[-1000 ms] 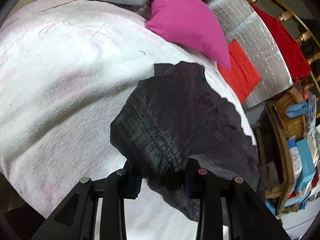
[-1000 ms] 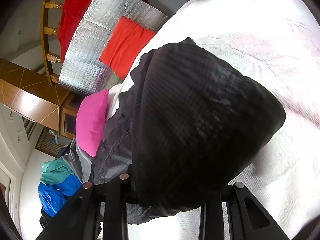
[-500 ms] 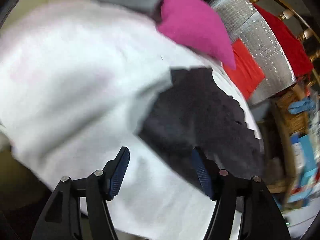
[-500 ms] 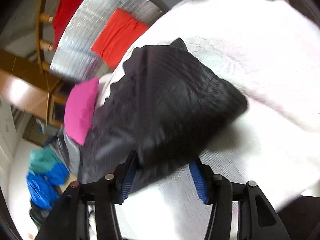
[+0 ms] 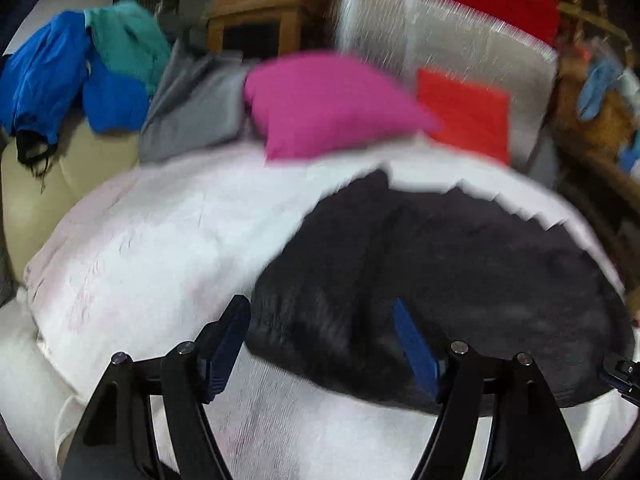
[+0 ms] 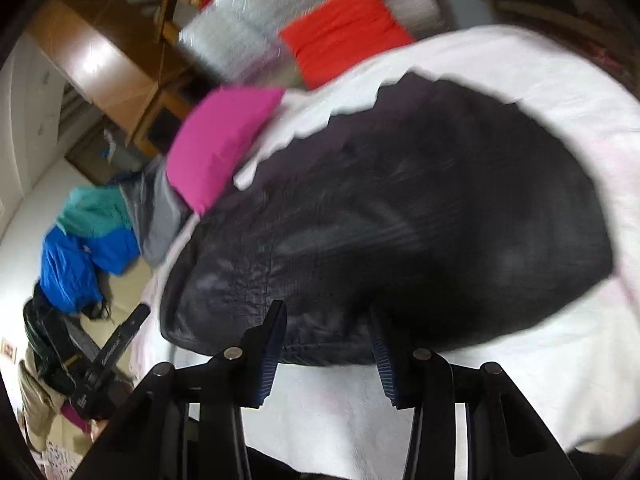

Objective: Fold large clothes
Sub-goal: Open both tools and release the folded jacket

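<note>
Both views motion-blurred. Black garment (image 5: pixel 460 280) lies in a folded heap on the white bedspread (image 5: pixel 160 240), toward its right side in the left wrist view; in the right wrist view the same garment (image 6: pixel 400 216) fills the frame centre, with bedspread (image 6: pixel 560 360) showing around its near and right edges. Left gripper (image 5: pixel 320 344): jaws spread wide, nothing between them; left finger is over bare bedspread, right finger overlaps the garment's near edge in the picture, contact can't be told. Right gripper (image 6: pixel 328 352): jaws apart, released; both fingertips sit at the garment's near hem, and whether they touch the fabric is unclear through the blur. Magenta pillow (image 5: pixel 328 104) sits at the far end of the bed, just beyond the garment; grey cloth (image 5: pixel 192 108) beside it on the left, blue and teal jackets (image 5: pixel 80 72) piled further left. Orange-red cushion (image 5: pixel 464 116) leans on a silver foil panel (image 5: pixel 440 36) behind the pillow, red fabric (image 5: pixel 480 4) draped above. Right wrist view also catches the other handheld gripper (image 6: pixel 108 360) at lower left, beside the bed edge.
</note>
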Available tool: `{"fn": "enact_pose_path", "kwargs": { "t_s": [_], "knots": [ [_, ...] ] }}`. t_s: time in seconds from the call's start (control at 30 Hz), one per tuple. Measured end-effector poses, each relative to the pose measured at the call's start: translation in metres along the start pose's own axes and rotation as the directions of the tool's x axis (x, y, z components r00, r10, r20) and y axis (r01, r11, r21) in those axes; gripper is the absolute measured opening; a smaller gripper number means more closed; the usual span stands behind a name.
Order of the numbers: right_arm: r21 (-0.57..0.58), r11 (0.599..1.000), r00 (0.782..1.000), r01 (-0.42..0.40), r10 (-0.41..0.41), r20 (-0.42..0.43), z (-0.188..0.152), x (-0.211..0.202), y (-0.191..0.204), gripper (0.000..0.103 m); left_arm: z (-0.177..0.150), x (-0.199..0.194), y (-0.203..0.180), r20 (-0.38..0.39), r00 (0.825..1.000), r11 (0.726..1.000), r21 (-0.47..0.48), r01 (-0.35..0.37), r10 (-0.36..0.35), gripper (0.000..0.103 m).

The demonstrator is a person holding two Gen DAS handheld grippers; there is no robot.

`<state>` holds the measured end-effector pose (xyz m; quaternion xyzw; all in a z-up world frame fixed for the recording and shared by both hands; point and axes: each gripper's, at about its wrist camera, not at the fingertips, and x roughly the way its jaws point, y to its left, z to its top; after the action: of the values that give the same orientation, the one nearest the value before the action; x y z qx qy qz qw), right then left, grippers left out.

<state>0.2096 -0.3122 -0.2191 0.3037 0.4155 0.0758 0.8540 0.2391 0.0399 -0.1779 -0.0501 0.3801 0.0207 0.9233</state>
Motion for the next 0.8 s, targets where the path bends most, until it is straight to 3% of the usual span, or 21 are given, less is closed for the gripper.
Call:
{"fn": "enact_pose_path", "kwargs": {
  "t_s": [0.07, 0.13, 0.2, 0.33, 0.43, 0.53, 0.63, 0.8],
  "knots": [
    [0.014, 0.999, 0.998, 0.041, -0.04, -0.047, 0.001, 0.021, -0.006, 0.042, -0.009, 0.03, 0.001, -0.164, 0.986, 1.0, 0.004, -0.008, 0.009, 0.077],
    [0.058, 0.998, 0.998, 0.015, -0.011, -0.065, 0.004, 0.02, -0.013, 0.041, -0.017, 0.042, 0.011, -0.245, 0.967, 0.994, -0.1, 0.049, -0.073, 0.079],
    [0.082, 0.997, 1.0, -0.005, 0.007, -0.03, 0.01, 0.002, -0.02, 0.041, -0.014, 0.035, 0.02, -0.231, 0.965, 0.986, -0.14, 0.091, -0.122, 0.079],
    [0.134, 0.991, 0.991, 0.016, -0.034, 0.133, 0.024, -0.048, -0.049, 0.045, -0.001, 0.008, 0.038, -0.089, 0.992, 0.983, -0.167, 0.075, -0.091, 0.079],
    [0.197, 0.98, 0.977, 0.004, -0.045, 0.207, 0.034, -0.075, -0.079, 0.05, 0.007, -0.001, 0.052, -0.013, 0.998, 0.975, -0.212, 0.063, -0.068, 0.079],
    [0.267, 0.963, 0.992, -0.019, -0.016, 0.128, 0.044, -0.056, -0.103, 0.05, 0.013, 0.016, 0.055, -0.064, 0.998, 0.978, -0.211, -0.007, -0.007, 0.079],
    [0.337, 0.941, 0.999, 0.017, -0.028, 0.029, 0.053, -0.027, -0.123, 0.048, 0.007, 0.035, 0.043, -0.12, 0.987, 0.985, -0.123, -0.123, 0.109, 0.079],
    [0.336, 0.942, 0.997, 0.012, -0.037, 0.068, 0.063, -0.038, -0.122, 0.047, 0.001, 0.021, 0.02, -0.049, 0.977, 0.978, 0.035, -0.205, 0.206, 0.079]
  ]
}}
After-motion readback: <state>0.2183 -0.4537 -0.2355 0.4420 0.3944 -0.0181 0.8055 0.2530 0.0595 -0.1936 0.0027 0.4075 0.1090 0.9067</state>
